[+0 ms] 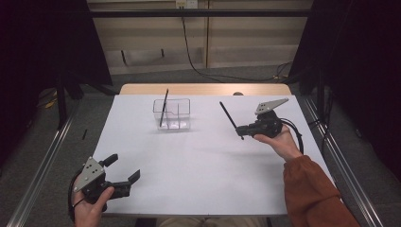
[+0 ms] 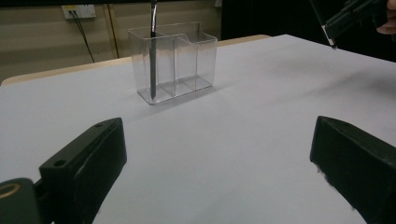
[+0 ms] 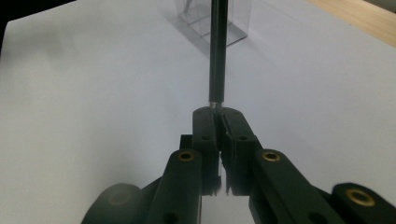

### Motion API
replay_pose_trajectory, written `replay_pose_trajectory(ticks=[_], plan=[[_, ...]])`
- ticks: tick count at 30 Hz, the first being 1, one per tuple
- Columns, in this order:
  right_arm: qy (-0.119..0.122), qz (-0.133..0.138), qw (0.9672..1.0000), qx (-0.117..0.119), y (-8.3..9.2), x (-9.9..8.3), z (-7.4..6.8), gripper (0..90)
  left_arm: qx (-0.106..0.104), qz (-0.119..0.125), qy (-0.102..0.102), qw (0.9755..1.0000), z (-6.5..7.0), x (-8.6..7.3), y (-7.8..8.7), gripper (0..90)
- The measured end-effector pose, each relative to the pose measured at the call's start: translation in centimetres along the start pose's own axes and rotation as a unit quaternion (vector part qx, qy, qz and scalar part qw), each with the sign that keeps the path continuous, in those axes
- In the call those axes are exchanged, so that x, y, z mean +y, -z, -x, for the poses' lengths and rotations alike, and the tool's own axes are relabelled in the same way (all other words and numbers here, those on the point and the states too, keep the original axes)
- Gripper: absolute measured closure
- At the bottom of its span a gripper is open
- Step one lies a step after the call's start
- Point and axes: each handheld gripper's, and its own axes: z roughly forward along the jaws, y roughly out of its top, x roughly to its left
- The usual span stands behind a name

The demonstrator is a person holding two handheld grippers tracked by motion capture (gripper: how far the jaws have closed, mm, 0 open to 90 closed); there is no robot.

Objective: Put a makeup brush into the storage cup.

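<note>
A clear plastic organizer point(image 1: 182, 111) with several compartments stands on the white table point(image 1: 198, 165), toward the back left of centre. A black pen point(image 1: 163, 108) stands tilted in its left compartment. My right gripper point(image 1: 241, 130) hovers to the right of the organizer, shut on a second black pen point(image 1: 229, 118) that points up and to the left. In the right gripper view the closed jaws point(image 3: 218, 114) pinch the pen point(image 3: 217, 51) by its end. My left gripper point(image 1: 125, 166) rests at the near left edge, open and holding nothing. The left gripper view shows the organizer point(image 2: 201, 56) beyond its wide jaws.
The wooden table edge point(image 1: 203, 89) runs along the back. Metal rails point(image 1: 47, 156) flank the table on both sides. A cable point(image 1: 295, 135) trails from the right gripper. Bare white surface lies between the two grippers.
</note>
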Motion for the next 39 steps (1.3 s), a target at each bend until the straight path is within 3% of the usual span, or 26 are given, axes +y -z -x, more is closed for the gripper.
replay_pose_trajectory(ticks=[23,31,39], plan=[[0.055,-0.032,0.9958,0.065,-1.4,1.2,-4.7,84.6,-0.005,0.0,-0.007,1.0,0.0,0.0,0.0,3.6],[0.083,-0.062,0.9903,0.093,-2.9,1.4,-6.1,84.6,-0.004,0.0,-0.006,1.0,0.0,0.0,-0.1,3.5],[0.106,-0.081,0.9852,0.108,-3.0,1.9,-7.3,84.6,-0.005,-0.001,-0.006,1.0,0.1,0.0,-0.2,3.5]])
